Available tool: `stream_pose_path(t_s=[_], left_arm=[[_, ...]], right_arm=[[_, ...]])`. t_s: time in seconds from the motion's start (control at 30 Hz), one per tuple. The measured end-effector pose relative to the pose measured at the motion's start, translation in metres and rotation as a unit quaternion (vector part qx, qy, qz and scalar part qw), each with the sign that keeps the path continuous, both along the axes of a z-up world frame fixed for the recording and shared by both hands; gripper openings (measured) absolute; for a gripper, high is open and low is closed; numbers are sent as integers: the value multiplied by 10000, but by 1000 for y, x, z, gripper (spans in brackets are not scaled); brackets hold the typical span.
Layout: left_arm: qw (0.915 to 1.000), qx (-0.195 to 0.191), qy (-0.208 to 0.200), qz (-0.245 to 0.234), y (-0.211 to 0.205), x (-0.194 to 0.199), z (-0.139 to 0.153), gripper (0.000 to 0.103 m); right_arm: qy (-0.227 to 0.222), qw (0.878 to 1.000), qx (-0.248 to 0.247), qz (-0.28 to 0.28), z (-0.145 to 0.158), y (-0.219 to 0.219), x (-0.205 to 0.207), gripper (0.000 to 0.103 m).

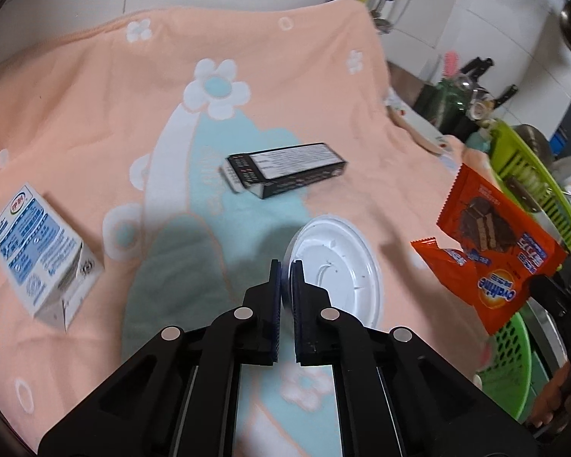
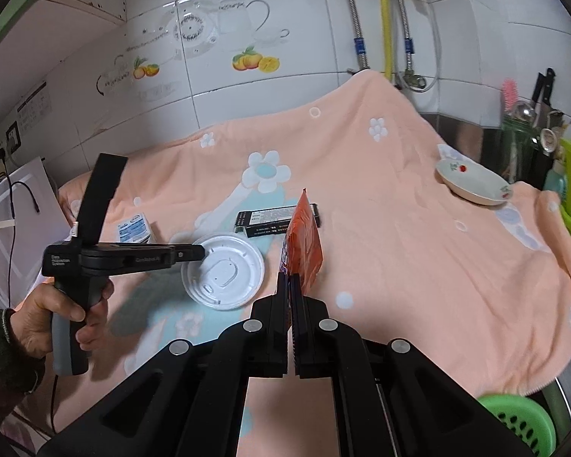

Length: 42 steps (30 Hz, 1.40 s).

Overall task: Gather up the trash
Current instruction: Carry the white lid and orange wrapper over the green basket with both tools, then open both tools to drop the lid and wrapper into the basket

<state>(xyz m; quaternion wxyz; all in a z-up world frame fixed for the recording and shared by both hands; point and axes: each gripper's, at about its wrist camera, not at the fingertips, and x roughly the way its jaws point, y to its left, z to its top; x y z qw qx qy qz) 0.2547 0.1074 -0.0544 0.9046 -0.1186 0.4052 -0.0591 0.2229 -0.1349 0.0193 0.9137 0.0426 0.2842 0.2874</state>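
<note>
My left gripper (image 1: 285, 266) is shut on the rim of a white plastic lid (image 1: 338, 262), held just above the peach flowered cloth (image 1: 95, 106). In the right wrist view the left gripper (image 2: 198, 253) meets the lid (image 2: 224, 274) at its left edge. My right gripper (image 2: 290, 278) is shut on an orange Ovaltine wrapper (image 2: 302, 243), held upright above the cloth; it also shows in the left wrist view (image 1: 491, 243). A black carton (image 1: 285, 171) and a blue-and-white milk carton (image 1: 42, 251) lie on the cloth.
A green perforated basket (image 2: 521, 422) sits at the lower right below the cloth edge. A small flowered dish (image 2: 472, 182) rests on the cloth at the right. A green rack (image 1: 533, 182), knives and utensils stand at the far right.
</note>
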Motion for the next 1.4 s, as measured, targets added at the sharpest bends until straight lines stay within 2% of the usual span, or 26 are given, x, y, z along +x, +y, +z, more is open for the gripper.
stream_pose_path(t_s=[0.3, 0.67, 1.0, 1.33, 1.4], left_arm=[[9985, -104, -338, -427, -37, -45, 24, 4], [9903, -250, -561, -1245, -109, -81, 40, 4], [9789, -255, -456, -1977, -180, -92, 29, 4], [9695, -139, -332, -2424, -227, -106, 19, 4], [9685, -153, -246, -2475, -232, -107, 13, 4]], right_arm=[[-128, 9993, -4, -345, 6, -42, -45, 2], [-17, 9938, -167, -1096, -12, -107, -99, 2], [468, 9796, -121, -1952, -47, -178, -136, 2], [441, 9726, 40, -2283, -47, -208, -153, 3], [446, 9727, 40, -2276, -47, -210, -154, 7]])
